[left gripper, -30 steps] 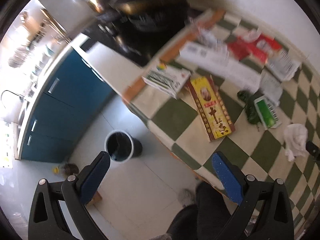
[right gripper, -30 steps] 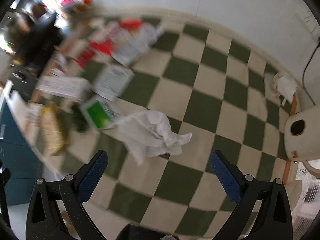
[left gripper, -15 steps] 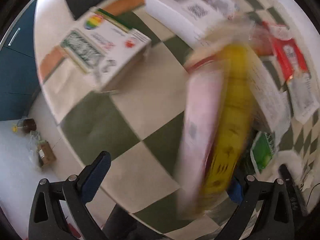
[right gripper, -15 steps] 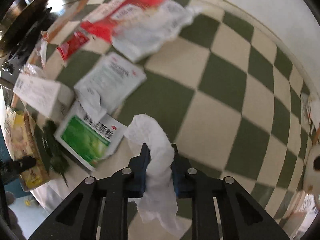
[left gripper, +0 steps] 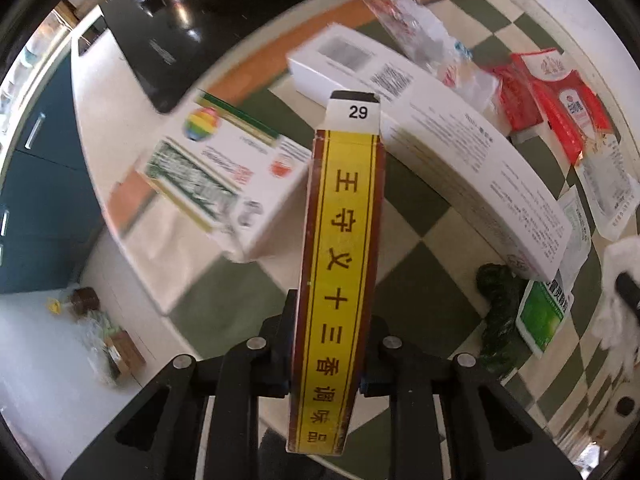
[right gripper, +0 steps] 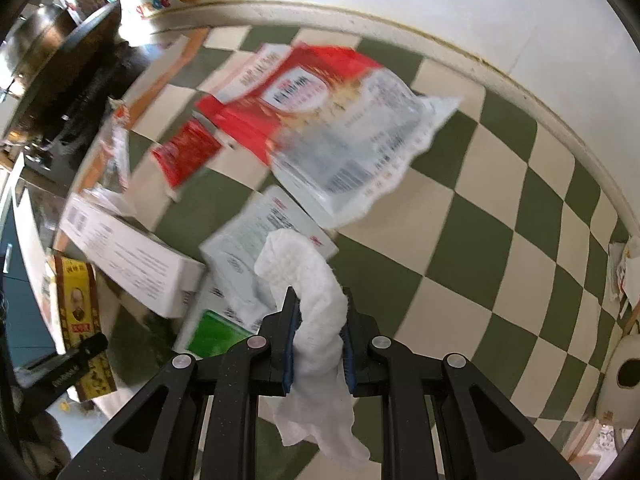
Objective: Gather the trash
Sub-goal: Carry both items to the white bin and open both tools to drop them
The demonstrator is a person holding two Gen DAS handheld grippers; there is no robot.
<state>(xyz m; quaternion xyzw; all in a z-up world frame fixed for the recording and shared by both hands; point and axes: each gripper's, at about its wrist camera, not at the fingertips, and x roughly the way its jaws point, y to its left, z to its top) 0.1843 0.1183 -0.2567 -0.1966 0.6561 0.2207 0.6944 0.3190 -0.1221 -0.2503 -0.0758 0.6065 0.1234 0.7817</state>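
My left gripper [left gripper: 326,340] is shut on a long yellow and brown seasoning box [left gripper: 340,264], held on edge above the checked table; the box also shows at the left of the right wrist view [right gripper: 80,320]. My right gripper [right gripper: 318,334] is shut on a crumpled white paper towel [right gripper: 308,280], lifted off the table with its tail hanging below the fingers. Other trash lies on the green and cream checked cloth [right gripper: 480,208]: a long white box [left gripper: 452,160], a box with a rainbow logo [left gripper: 224,172], red packets [left gripper: 556,100], a green sachet [left gripper: 540,316] and a clear and red bag [right gripper: 332,120].
A black stovetop [left gripper: 160,40] and a wok [right gripper: 60,56] sit past the table's far end. Blue cabinets [left gripper: 36,184] and white floor lie to the left, with small items [left gripper: 116,348] on the floor. A white wall [right gripper: 440,0] borders the table.
My left gripper dropped to the table, closed on the seasoning box and turned it on edge. My right gripper closed on the paper towel and lifted it.
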